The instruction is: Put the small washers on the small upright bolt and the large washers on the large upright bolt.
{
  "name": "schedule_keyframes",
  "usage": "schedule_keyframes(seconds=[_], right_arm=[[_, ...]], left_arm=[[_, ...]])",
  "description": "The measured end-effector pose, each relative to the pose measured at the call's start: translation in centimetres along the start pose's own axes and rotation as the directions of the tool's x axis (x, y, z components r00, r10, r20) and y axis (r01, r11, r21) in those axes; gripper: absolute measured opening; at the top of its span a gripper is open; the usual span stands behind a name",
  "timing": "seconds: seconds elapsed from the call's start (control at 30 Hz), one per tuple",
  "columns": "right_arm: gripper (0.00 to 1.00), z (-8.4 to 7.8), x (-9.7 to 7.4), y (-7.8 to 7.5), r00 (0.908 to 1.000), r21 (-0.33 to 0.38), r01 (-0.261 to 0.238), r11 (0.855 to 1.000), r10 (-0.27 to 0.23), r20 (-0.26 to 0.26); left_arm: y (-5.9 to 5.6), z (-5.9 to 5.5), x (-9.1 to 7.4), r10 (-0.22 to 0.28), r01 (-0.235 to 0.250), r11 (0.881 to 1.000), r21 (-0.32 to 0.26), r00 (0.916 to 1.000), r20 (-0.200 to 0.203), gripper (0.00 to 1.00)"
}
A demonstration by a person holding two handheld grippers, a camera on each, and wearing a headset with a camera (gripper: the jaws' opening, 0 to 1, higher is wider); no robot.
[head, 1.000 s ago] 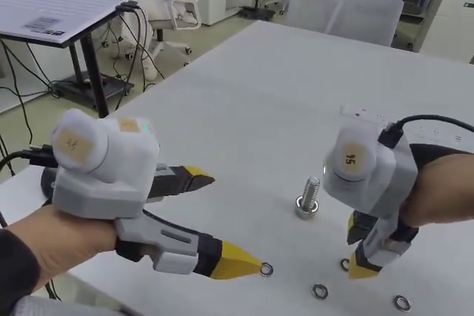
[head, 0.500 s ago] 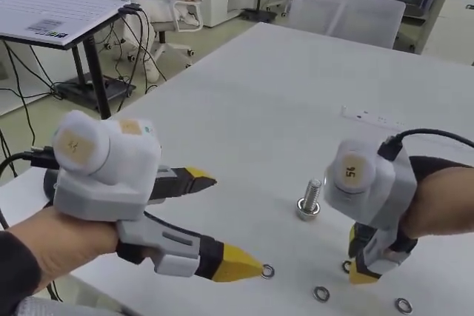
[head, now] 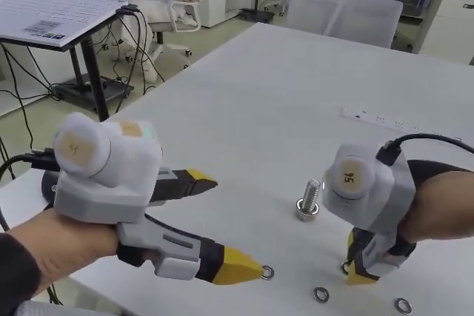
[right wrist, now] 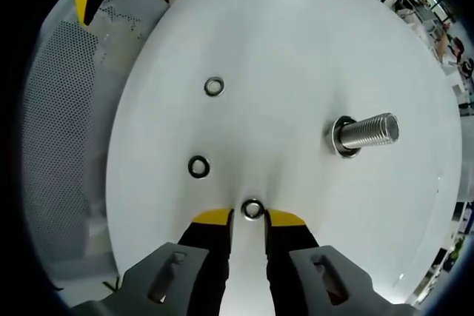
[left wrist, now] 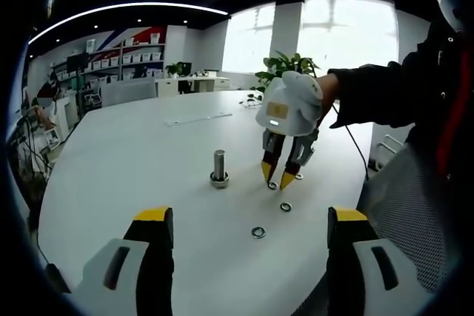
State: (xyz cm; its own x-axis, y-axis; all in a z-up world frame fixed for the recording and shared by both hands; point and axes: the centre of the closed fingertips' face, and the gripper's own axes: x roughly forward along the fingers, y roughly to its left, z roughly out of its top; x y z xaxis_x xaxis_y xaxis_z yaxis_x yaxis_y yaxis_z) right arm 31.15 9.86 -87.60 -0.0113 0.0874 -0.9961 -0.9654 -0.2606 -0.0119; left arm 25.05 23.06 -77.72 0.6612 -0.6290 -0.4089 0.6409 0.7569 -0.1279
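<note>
Right gripper view: the right gripper [right wrist: 248, 218], fingers [right wrist: 212, 218] parted, straddled a washer [right wrist: 252, 209] for pickup — left gripper [left wrist: 249, 216] hovered, fingers spread.

In the head view the right gripper [head: 361, 273] is covering part of one washer [head: 345, 265], and the laptop [head: 52, 7] is running off the upper-left edge.

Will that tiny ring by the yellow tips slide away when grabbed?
Probably a bit: the washer lies flat and thin on the smooth white table, so it may skid. It looks like shiny metal, so likely stiff. Dropped on edge, it might roll.
</note>
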Motion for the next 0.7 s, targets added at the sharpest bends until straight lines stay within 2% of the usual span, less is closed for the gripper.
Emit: schedule_keyframes(seconds=[0.7], right_arm=[[0.14,0.14,0.10,-0.25,0.9999,0.022,0.004,1.000,-0.005,0.015]], left_arm=[[-0.18,0.02,-0.01,-0.002,0.002,1.000,0.002,1.0000,0.000,0.86]])
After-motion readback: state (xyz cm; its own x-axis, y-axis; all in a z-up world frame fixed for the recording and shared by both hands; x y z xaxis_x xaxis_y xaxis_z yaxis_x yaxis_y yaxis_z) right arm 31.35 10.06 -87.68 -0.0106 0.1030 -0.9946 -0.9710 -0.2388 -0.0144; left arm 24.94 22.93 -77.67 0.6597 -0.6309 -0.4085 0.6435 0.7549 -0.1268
